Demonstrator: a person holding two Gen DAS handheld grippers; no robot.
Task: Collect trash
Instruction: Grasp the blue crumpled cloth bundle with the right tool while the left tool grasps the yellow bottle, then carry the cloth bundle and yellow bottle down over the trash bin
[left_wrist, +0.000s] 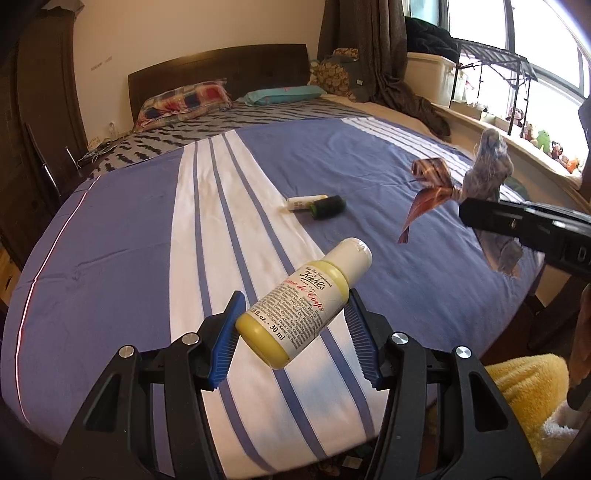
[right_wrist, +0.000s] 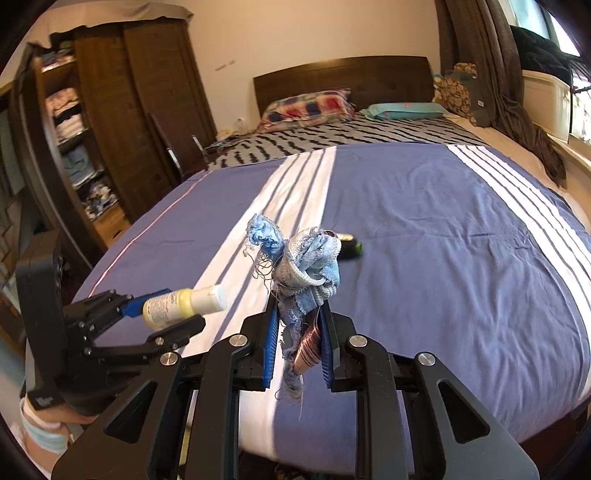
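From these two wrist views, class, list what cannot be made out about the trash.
- Small items on the bed: right wrist view, mostly hidden behind the fabric scraps.
- Yellow bottle label: left wrist view, fine print too small.
- Right gripper: left wrist view, fingers cut off by the edge.

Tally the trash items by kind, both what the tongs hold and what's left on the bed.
Small yellow plastic lotion bottle with white cap, in the left tongs: 1
Bundle of frayed blue fabric scraps and striped brown ribbon, in the right tongs: 1
Small white tube, on the blue striped bedspread: 1
Small dark cylindrical container, on the bedspread: 1
Total: 4
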